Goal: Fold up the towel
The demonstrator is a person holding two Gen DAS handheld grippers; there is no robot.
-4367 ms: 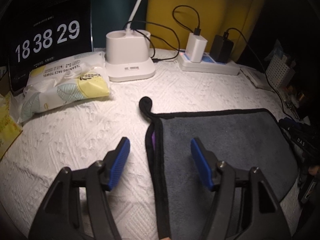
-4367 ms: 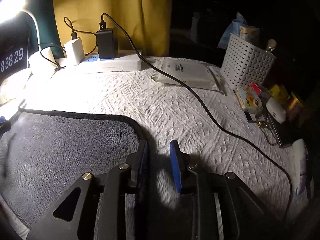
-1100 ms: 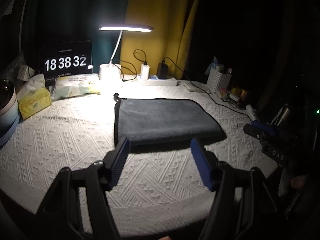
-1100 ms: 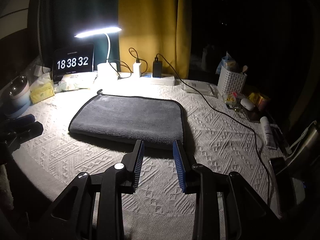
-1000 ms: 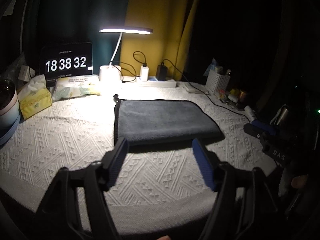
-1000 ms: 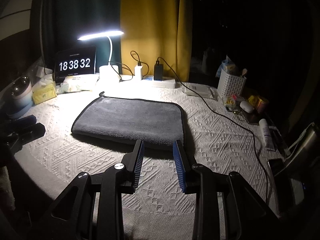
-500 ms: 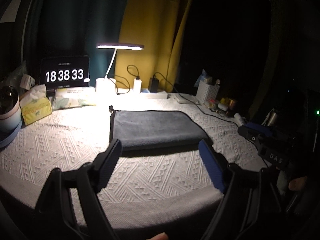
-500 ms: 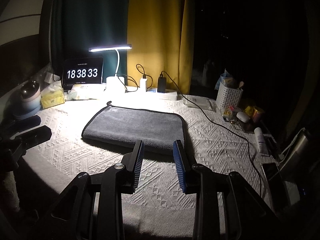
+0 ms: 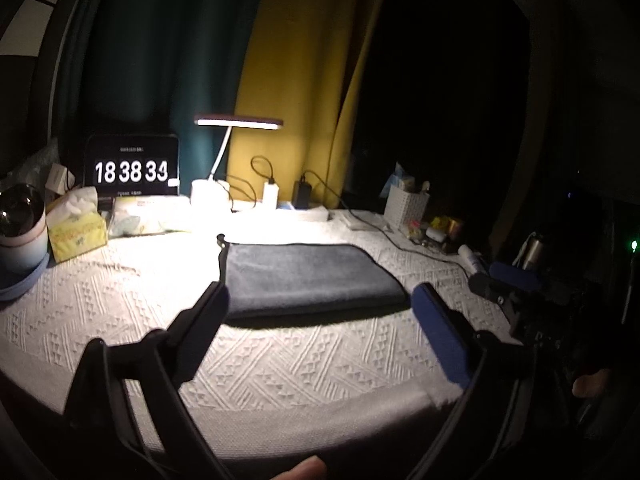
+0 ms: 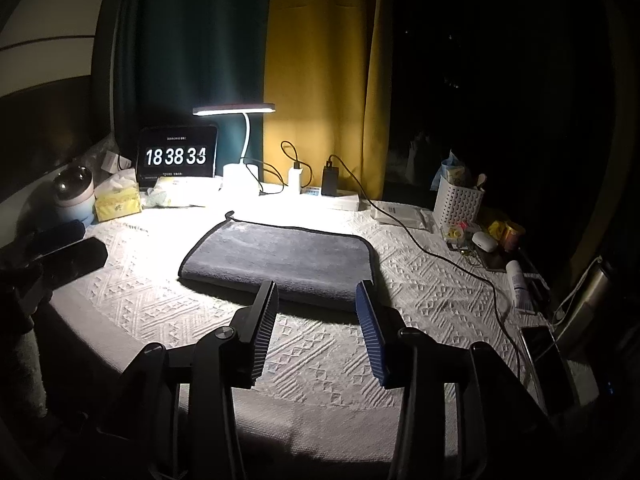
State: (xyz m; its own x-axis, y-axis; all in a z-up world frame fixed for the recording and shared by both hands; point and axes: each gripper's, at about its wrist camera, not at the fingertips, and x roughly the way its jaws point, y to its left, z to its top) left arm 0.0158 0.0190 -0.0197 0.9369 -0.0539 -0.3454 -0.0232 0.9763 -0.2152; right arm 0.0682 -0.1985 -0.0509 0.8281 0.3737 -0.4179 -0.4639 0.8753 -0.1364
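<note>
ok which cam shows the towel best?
Right wrist: the towel is evenly lit, with its black trim visible along the far and side edges. In the left wrist view the towel looks darker and flatter, and the left gripper crosses its near corners.

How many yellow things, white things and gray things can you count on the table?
Yellow: 1, the tissue box.
White: 4, the lamp, the charger plug, the power strip and the basket.
Gray: 1, the folded towel.
Total: 6. The dark right end is too dim to sort.
</note>
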